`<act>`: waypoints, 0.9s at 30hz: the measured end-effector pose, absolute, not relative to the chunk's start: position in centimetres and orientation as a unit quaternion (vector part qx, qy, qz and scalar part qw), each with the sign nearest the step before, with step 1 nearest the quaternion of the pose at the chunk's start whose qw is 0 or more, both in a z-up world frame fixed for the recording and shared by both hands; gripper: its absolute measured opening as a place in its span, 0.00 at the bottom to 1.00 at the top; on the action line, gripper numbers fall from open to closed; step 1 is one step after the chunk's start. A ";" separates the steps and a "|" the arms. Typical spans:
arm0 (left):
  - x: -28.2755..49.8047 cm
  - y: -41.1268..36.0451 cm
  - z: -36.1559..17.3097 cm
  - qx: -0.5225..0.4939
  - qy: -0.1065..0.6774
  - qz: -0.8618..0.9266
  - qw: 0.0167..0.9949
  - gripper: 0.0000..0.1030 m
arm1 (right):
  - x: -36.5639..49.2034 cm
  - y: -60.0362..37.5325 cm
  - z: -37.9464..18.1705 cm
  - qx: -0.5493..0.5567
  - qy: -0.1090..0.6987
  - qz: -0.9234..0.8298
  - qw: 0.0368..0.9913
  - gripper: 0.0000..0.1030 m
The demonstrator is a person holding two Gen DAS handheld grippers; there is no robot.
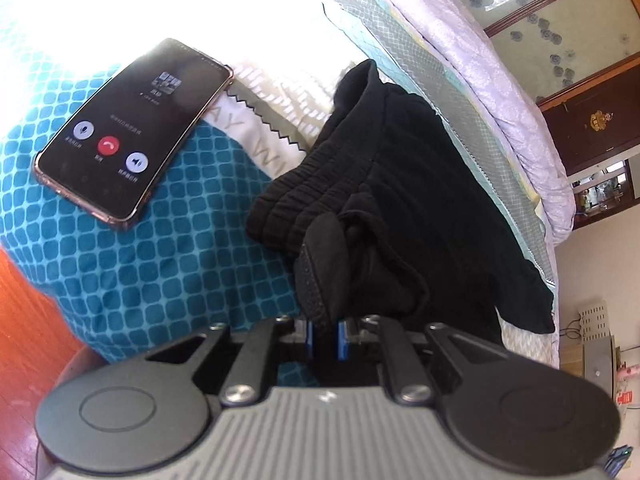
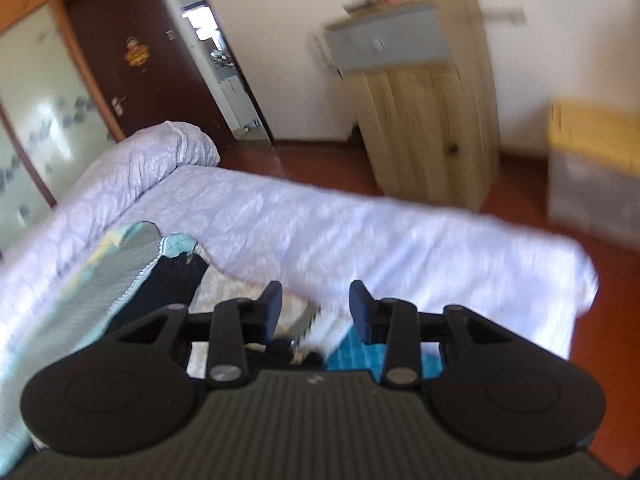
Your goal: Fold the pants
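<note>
Left gripper (image 1: 325, 280) jaws pinch pants (image 1: 404, 184) near bed edge (image 1: 550, 280).

A phone (image 1: 134, 130) lies upper left on the teal checked blanket (image 1: 160, 272) — screen lit; a lilac quilt (image 2: 300, 220) spans mid-frame, wooden cabinet (image 2: 428, 120) upper right.

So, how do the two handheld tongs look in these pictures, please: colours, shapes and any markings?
Both look alike. The left tongs have a grey ribbed body with a small white mark, black linkage arms with silver screws, two round black discs at the sides, and blue finger mounts. The right tongs show the same ribbed body, discs and screws, with dark blue-black pads. No cables, hands or sleeves are visible.
</note>
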State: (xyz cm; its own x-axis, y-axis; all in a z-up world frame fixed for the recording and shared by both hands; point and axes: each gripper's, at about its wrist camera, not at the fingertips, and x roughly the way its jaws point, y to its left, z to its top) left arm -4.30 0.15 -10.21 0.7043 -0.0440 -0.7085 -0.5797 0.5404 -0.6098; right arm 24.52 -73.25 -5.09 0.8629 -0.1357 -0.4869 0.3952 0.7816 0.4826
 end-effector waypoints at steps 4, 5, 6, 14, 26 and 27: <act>-4.1 0.4 -10.4 -0.444 0.350 0.166 0.808 0.09 | 24.6 -71.8 -6.5 0.270 0.248 -0.128 0.922 0.39; -4.0 0.4 -10.4 -0.443 0.350 0.166 0.808 0.09 | 24.8 -71.3 -6.7 0.262 0.253 -0.123 0.923 0.39; -4.0 0.4 -10.5 -0.443 0.349 0.166 0.809 0.09 | 24.9 -71.0 -6.9 0.257 0.258 -0.120 0.923 0.39; -3.9 0.6 -10.3 -0.444 0.350 0.163 0.809 0.09 | 26.0 -72.6 -11.5 0.368 0.281 -0.112 0.879 0.45; -2.2 1.9 -0.4 -0.418 0.237 0.119 0.869 0.09 | 29.2 -72.1 2.0 0.406 0.155 -0.012 0.900 0.11; -2.4 1.7 0.3 -0.414 0.227 0.112 0.874 0.09 | 28.5 -72.3 3.3 0.411 0.135 -0.001 0.901 0.11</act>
